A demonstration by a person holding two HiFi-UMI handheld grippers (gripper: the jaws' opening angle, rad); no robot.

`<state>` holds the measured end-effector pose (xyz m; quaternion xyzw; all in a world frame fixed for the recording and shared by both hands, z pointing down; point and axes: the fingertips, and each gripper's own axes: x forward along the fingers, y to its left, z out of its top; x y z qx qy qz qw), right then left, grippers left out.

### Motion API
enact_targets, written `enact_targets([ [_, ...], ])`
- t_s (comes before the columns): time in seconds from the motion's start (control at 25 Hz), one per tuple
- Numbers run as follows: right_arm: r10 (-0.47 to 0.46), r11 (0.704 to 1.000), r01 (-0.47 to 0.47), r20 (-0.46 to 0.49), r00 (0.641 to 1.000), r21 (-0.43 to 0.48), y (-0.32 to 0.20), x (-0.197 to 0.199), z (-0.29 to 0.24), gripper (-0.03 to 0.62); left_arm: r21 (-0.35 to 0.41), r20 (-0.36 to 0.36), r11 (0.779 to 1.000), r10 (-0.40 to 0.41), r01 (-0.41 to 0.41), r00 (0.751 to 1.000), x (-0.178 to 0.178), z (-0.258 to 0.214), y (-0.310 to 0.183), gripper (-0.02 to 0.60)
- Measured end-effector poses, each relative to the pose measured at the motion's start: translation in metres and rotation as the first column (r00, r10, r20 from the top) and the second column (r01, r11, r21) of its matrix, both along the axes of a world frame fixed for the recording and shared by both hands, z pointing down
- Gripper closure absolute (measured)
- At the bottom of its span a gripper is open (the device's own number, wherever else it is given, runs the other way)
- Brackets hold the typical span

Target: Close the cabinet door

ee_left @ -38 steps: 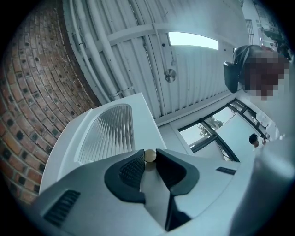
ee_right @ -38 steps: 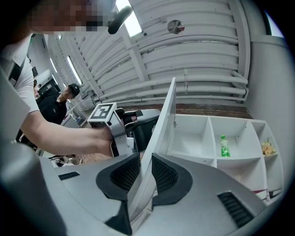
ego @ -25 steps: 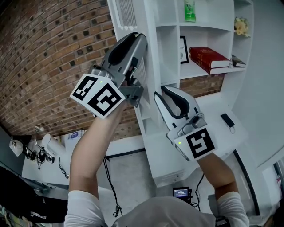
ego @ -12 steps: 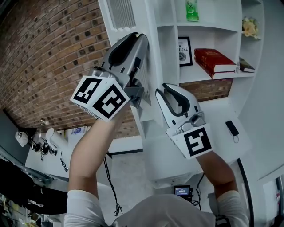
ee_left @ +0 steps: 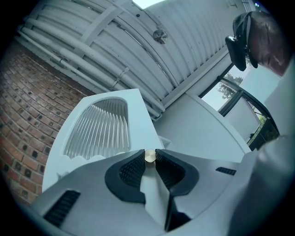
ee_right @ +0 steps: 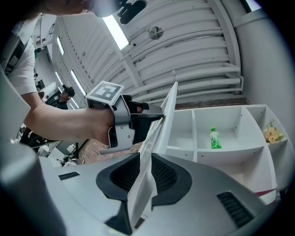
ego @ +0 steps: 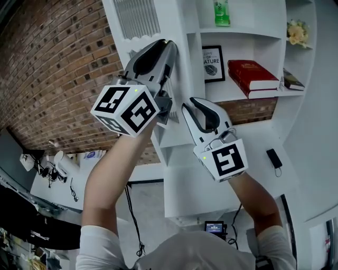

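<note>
Since a second ago both grippers have drifted toward the left of the head view, the right one climbing a little, and the framed picture point(ego: 213, 62), then only a sliver past the door, now shows whole. Red brick wall point(ego: 53, 68) fills the left side, with a cluttered table point(ego: 58, 174) and pale floor point(ego: 148, 205) low down; overhead, the gripper views show a ribbed white ceiling point(ee_left: 138, 41) with pipes. Beside the brick stands the white cabinet point(ego: 193, 52), its open shelves facing right. Its cabinet door point(ego: 138, 18), white with a louvred panel, stands swung out and is seen nearly edge-on at the cabinet's left edge. The left gripper point(ego: 168, 48) is high on the door, jaws pinched onto the small brass knob point(ee_left: 150, 156). The right gripper point(ego: 189, 104), lower down, has its jaws closed to a narrow gap on the door's thin edge point(ee_right: 159, 124). On the middle shelf a red book point(ego: 251, 74) lies flat near the centre, the framed picture leans at the left end and a dark book point(ego: 293, 80) sits at the right end. On the shelf above, a green bottle point(ego: 222, 13) stands upright at the left end and pale flowers point(ego: 297, 32) sit at the right corner. A small black device point(ego: 274, 157) lies near the right edge of the white counter point(ego: 253, 142) below
</note>
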<state>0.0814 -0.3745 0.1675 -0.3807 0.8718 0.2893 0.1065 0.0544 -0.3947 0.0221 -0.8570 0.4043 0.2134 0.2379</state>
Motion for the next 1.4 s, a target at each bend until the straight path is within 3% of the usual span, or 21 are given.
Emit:
enact_targets([
  [0.48, 0.015, 0.999, -0.016, -0.009, 1.0, -0.045, -0.061, 0.034, 0.01, 0.513, -0.015, 0.055, 0.997, -0.073, 0.074, 0.996, 0.041, -0.001, -0.066, 0.506],
  [1.4, 0.018, 0.996, -0.016, 0.023, 1.0, -0.088, -0.12, 0.075, 0.025, 0.513, -0.04, 0.12, 0.985, -0.163, 0.169, 0.979, 0.066, -0.002, -0.15, 0.5],
])
